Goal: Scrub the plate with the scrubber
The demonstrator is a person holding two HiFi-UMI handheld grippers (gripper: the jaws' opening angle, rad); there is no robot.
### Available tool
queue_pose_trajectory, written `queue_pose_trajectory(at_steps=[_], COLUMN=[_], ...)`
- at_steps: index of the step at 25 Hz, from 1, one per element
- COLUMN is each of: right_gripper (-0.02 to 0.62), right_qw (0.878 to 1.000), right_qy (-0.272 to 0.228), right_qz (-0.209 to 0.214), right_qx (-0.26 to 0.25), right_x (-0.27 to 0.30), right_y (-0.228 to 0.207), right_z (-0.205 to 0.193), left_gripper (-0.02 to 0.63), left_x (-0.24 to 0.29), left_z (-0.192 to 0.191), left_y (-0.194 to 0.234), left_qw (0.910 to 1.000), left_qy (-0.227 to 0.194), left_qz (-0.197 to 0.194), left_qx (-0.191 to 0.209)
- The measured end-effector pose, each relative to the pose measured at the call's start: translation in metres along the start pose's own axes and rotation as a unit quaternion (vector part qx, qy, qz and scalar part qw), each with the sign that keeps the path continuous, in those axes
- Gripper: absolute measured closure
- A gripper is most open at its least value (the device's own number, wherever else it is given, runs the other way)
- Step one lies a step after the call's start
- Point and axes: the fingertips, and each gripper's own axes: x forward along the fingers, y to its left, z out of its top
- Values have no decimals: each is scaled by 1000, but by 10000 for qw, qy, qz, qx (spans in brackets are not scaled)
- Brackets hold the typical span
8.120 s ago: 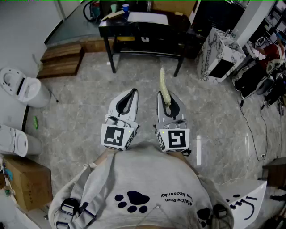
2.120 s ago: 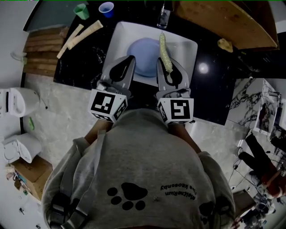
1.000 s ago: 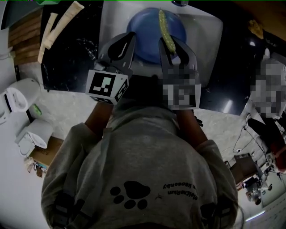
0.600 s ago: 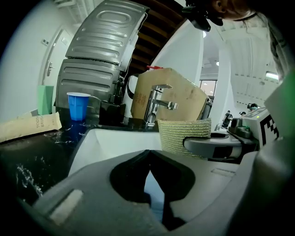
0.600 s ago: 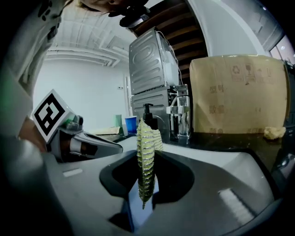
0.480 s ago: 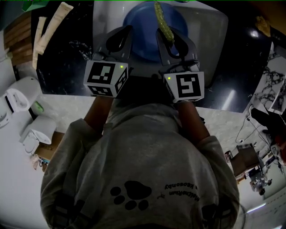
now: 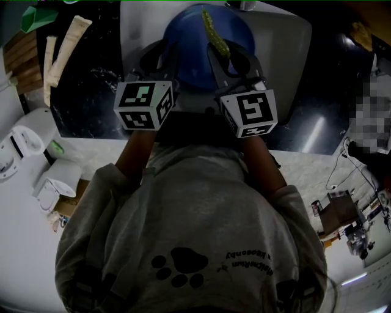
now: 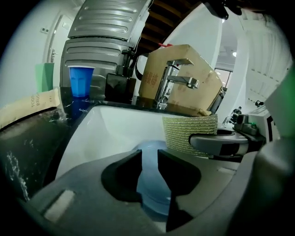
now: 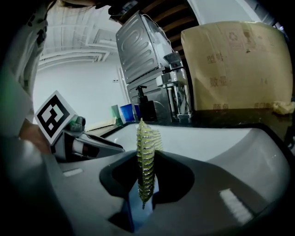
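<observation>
A blue plate point(image 7: 186, 43) lies in the white sink point(image 7: 284, 43). My right gripper point(image 7: 229, 58) is shut on a flat yellow-green scrubber point(image 7: 212, 32), which stands on edge over the plate. In the right gripper view the scrubber point(image 9: 146, 156) rises between the jaws, with the plate point(image 9: 133, 207) below. My left gripper point(image 7: 160, 56) hovers at the plate's near left rim. Its jaws point(image 8: 150, 161) are opening, a narrow gap shows between them, and nothing is pressed there. The plate point(image 8: 152, 189) shows through the gap, and the scrubber point(image 8: 190, 133) is to its right.
A chrome faucet point(image 8: 174, 83) stands behind the sink, with a cardboard box point(image 8: 184, 64) behind it. On the black counter point(image 7: 98, 92) to the left are a blue cup point(image 8: 80, 80), a green cup point(image 7: 33, 18), a dark soap bottle point(image 8: 120, 85) and paper-wrapped packets point(image 7: 67, 43).
Both grippers have moved forward over the sink and plate. The scrubber now leans to the left across the plate.
</observation>
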Motion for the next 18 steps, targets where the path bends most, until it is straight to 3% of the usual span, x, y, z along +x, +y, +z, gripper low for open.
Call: queue_pose_trajectory(at_steps=[4, 8, 12, 18], right_gripper=[520, 520, 520, 520], right_qw=[9999, 9998, 9997, 9992], right_qy=[34, -9, -49, -84], right_qz=[-61, -110, -146, -224], right_qx=[104, 163, 196, 305], right_x=[2, 2, 0, -1], right_y=[-6, -11, -14, -20], right_z=[-4, -2, 1, 2], left_gripper=[451, 413, 413, 414], left_x=[7, 12, 16, 21], left_z=[-10, -20, -30, -45], left_y=[5, 10, 25, 33], left_qw=[9994, 9974, 9923, 9837], left_qy=[292, 553, 767, 1202], left_qz=[161, 258, 534, 784], left_qx=[-70, -386, -807, -1087])
